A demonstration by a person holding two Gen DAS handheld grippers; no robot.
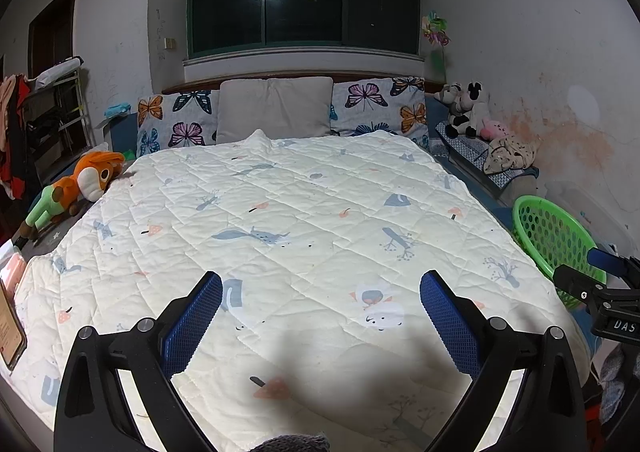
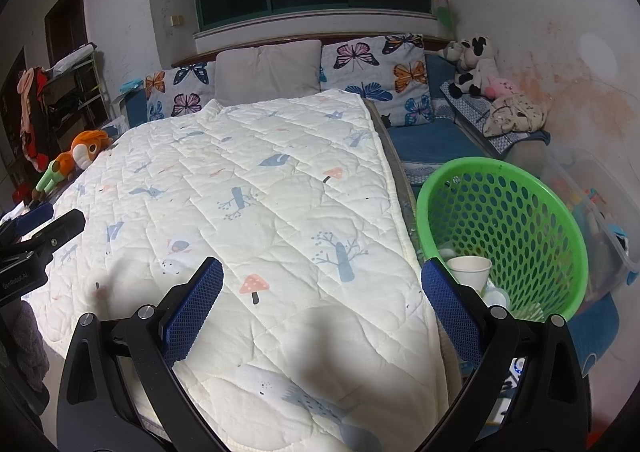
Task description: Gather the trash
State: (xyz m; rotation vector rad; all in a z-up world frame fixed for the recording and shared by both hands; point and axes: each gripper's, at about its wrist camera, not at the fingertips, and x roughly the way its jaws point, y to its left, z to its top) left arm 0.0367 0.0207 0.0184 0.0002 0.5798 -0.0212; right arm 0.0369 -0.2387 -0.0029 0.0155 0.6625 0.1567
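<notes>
Two grippers hover over the bed's cream quilt (image 1: pixel 304 211), both with jaws spread wide and empty. Left gripper (image 1: pixel 320 316) sits above the quilt's near end. Right gripper (image 2: pixel 322 308) is over the quilt's right edge, just beside the green basket (image 2: pixel 560 219). Basket stands off the bed's right side. Inside it: a white paper cup (image 2: pixel 470 272) and other pale cups, partly hidden. Orange plush toy (image 1: pixel 86 179) lies at the bed's left edge.
</notes>
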